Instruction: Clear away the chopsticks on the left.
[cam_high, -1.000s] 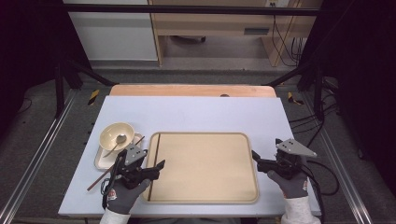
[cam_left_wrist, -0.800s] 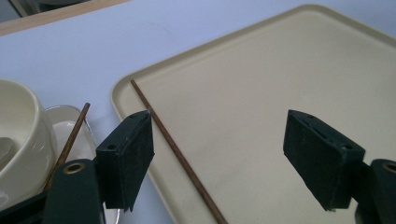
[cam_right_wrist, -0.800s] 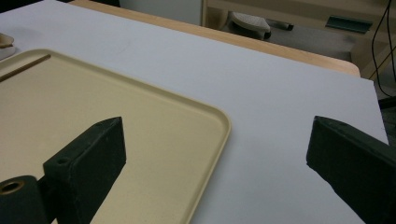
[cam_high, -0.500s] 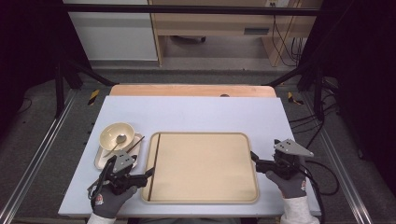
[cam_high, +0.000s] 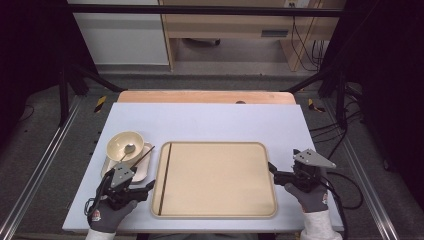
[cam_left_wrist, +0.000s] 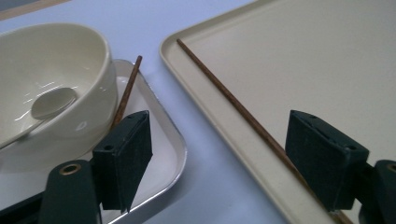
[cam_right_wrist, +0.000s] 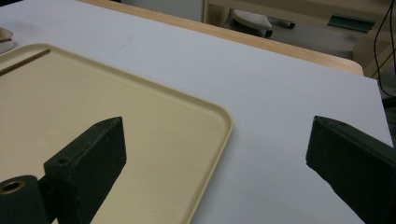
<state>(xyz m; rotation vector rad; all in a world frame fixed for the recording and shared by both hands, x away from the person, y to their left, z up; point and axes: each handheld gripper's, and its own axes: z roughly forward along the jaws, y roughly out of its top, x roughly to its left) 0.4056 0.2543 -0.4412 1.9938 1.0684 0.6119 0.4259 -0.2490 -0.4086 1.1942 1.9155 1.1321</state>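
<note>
Two chopsticks mark progress: one (cam_high: 164, 176) lies inside the tray (cam_high: 220, 212) along its left rim, the other (cam_left_wrist: 125, 91) rests on the small dish (cam_left_wrist: 168, 154), leaning against the bowl (cam_high: 125, 145). Judged from this, half the transfer is done; the second stick, and possibly the spoon (cam_left_wrist: 49, 103) in the bowl, are left.

Left gripper (cam_high: 131, 191) sits low over the worktop (cam_high: 210, 120) at the near left, between dish and tray corner. Jaws wide, nothing between the pads; one jaw hangs over the dish, the other over the tray rim beside the placed stick.

Right gripper (cam_high: 274, 174) holds at the tray's right edge, jaws wide and empty, one over the tray, one over bare worktop.

Left gripper view gives what the high view blurs: the second stick's contact with the bowl wall, and the spoon's head lying in the bowl. High view alone gives both hands' placement relative to the tray. Right gripper view adds the tray's empty far corner (cam_right_wrist: 219, 116).
</note>
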